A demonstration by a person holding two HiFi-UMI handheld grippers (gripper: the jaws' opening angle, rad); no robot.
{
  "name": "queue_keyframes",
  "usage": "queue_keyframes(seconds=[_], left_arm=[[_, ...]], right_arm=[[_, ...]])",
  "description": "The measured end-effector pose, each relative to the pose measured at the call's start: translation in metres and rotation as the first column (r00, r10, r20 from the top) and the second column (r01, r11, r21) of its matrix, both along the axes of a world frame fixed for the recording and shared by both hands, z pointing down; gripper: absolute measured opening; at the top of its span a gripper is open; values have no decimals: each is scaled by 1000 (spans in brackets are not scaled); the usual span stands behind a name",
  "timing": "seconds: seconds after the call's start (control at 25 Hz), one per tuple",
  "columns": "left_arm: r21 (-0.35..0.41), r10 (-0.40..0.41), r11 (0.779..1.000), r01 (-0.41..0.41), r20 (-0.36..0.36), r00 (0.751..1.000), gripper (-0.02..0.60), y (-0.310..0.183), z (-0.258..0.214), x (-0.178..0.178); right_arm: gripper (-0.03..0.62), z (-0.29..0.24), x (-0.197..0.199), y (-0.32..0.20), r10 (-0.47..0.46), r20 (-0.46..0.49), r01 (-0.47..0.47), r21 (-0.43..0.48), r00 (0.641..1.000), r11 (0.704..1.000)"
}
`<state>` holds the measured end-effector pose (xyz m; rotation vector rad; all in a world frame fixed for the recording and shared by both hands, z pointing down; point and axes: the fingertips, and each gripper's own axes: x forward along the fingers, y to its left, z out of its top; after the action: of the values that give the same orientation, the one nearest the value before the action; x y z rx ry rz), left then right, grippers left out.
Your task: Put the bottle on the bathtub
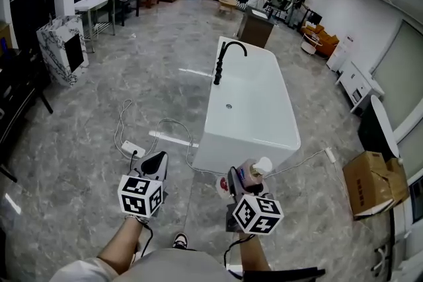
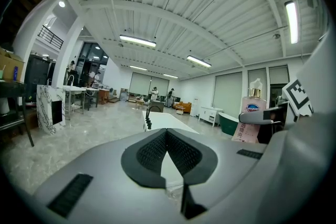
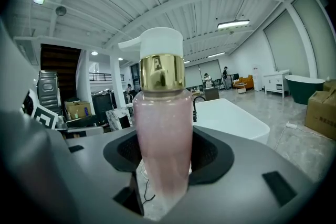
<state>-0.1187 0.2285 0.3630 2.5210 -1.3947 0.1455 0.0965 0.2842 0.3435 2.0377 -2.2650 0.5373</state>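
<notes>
R gripper (image 1: 246,176) clamps the bottle (image 3: 161,134) by its lower body. Bottle is upright, long axis vertical, w/ white pump cap over a gold collar. It is not yet on the bathtub (image 1: 254,109).

L gripper (image 2: 167,136): jaws together, nothing between.

Tub lies straight ahead of the R gripper, long axis running away from the person, near end closest. Black faucet (image 1: 225,59) stands on its left rim. R hand is nearer.

Label: blue oval logo and red print, too small to read.
</notes>
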Motion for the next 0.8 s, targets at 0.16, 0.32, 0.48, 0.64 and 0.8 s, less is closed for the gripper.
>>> queue_keyframes(seconds=[0.16,0.32,0.48,0.64,0.8], left_arm=[[2,-9,1000,9,5,1000,15,-22,-3,9],[8,-24,1000,24,9,1000,15,-45,-6,19],[16,-34,999,34,12,999,15,-63,-7,29],[22,-41,999,41,22,999,15,-73,-9,36],[21,-47,999,46,35,998,15,-83,-7,37]], right_arm=[[241,-1,10,-25,-12,-1,12,-6,1000,1000],[241,-4,23,-49,-25,-3,25,-2,1000,1000],[241,-3,35,-71,-32,-1,32,6,999,999],[241,-3,43,-86,-43,5,43,8,999,999],[241,-1,44,-99,-48,19,48,7,999,999]])
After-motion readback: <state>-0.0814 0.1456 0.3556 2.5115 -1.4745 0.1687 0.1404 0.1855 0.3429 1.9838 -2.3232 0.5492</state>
